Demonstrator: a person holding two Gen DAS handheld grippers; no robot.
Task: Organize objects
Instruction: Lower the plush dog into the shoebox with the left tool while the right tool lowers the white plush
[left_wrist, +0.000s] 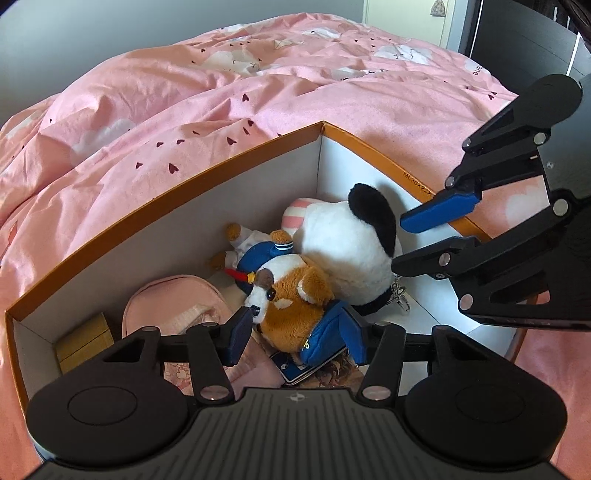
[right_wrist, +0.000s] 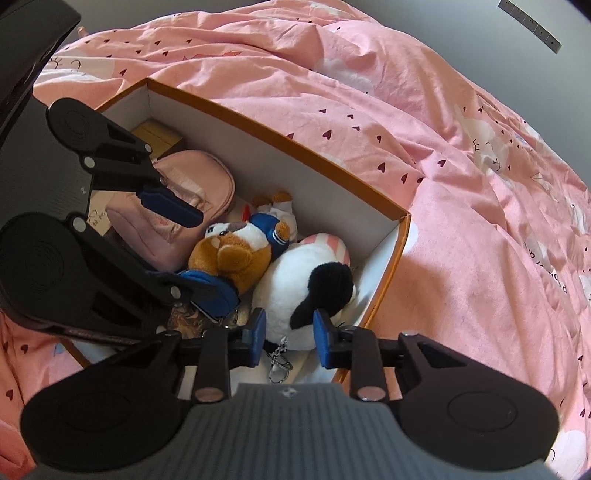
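An orange-rimmed cardboard box (left_wrist: 184, 192) with white inner walls lies on the bed; it also shows in the right wrist view (right_wrist: 295, 147). Inside lie a brown and white plush dog in a blue top (left_wrist: 291, 295) (right_wrist: 236, 251), a white plush with a black ear (left_wrist: 351, 236) (right_wrist: 306, 291), a pink pouch (left_wrist: 177, 314) (right_wrist: 184, 199) and a small yellow box (left_wrist: 85, 339) (right_wrist: 159, 136). My left gripper (left_wrist: 295, 338) is open, its pads either side of the brown dog. My right gripper (right_wrist: 290, 341) is open around the white plush's lower end, just above it.
A rumpled pink duvet with hearts and clouds (left_wrist: 258, 92) (right_wrist: 461, 184) surrounds the box. A key-ring clasp (right_wrist: 279, 363) hangs from the white plush. A card and printed paper (left_wrist: 295, 369) lie on the box floor. Dark furniture (left_wrist: 517, 37) stands at the far right.
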